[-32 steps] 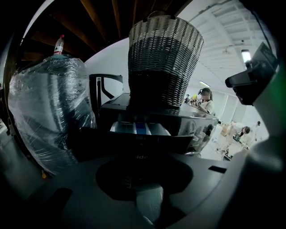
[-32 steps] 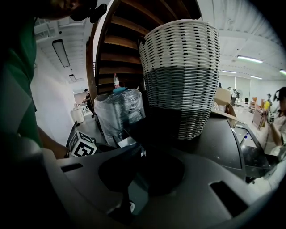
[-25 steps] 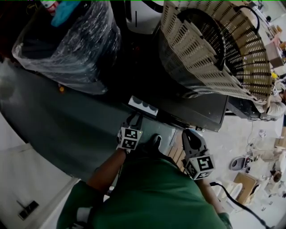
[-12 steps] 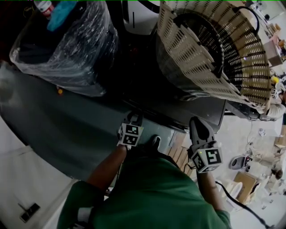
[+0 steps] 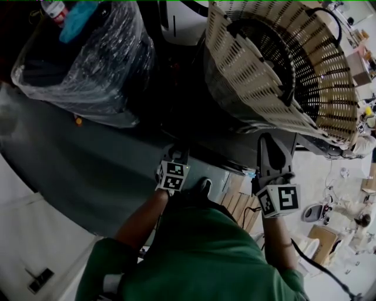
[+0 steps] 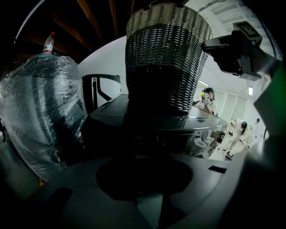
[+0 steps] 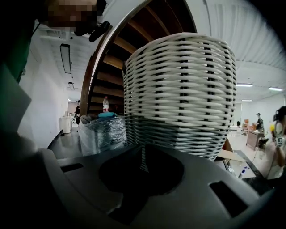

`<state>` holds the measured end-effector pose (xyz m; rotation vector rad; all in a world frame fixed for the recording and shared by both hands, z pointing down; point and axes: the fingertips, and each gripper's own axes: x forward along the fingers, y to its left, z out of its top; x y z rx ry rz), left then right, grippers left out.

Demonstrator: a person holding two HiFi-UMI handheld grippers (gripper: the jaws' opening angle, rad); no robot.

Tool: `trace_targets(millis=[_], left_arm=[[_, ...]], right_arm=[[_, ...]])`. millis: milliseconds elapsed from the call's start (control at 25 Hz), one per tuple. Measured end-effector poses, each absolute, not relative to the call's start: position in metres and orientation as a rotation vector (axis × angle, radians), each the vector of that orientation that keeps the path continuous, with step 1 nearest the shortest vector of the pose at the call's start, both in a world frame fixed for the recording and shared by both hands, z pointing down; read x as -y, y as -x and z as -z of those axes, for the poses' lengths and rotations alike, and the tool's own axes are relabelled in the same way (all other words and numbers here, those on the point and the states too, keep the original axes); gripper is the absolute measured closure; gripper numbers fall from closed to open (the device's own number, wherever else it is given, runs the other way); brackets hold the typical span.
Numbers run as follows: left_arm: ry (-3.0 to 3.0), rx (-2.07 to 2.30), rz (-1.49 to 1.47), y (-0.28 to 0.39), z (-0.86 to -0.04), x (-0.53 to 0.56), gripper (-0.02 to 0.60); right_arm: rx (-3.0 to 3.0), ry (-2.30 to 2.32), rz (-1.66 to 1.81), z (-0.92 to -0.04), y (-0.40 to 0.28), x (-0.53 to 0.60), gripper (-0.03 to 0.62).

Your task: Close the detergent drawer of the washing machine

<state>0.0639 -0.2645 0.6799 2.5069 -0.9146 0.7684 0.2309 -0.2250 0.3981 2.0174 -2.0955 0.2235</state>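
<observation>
- The washing machine point(image 5: 194, 120) is dark and seen from steeply above, its front edge facing the person in a green top.
- The detergent drawer point(image 6: 142, 154) is in the machine's upper front, at its left end. It shows only as a dark panel with pale letters, and its long axis seems to run back into the machine. Shadow hides whether it sits flush.
- The left gripper point(image 5: 175, 154) points straight at that panel, tip at the machine's front edge. Its jaws are together with nothing between them.
- The right gripper point(image 5: 267, 144) is at the machine's front right corner, raised and aimed at the basket. Its jaws are together but for a thin slit, and they hold nothing.
- One tall woven basket point(image 5: 282, 64), pale with a dark band, stands on the machine's top and fills most of it.
- One lumpy bag wrapped in clear plastic point(image 5: 88, 59) stands just left of the machine, with one bottle point(image 5: 54, 8) on top.
- There are two grippers in all.
</observation>
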Motion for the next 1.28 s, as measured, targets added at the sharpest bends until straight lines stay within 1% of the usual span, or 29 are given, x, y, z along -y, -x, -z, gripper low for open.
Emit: trace_targets(millis=[240, 880, 1280], left_arm=[[-2.515, 0.92, -0.756, -0.066, -0.68, 0.267, 0.468], [-2.504, 0.905, -0.783, -0.067, -0.682, 0.269, 0.468], [-2.509, 0.908, -0.771, -0.066, -0.675, 0.271, 0.468]], right_arm=[[2.133, -2.064, -0.15, -0.381, -0.226, 0.234, 0.549], [2.145, -2.003, -0.189, -0.392, -0.225, 0.229, 0.551], [2.189, -1.961, -0.207, -0.394, -0.211, 0.214, 0.551]])
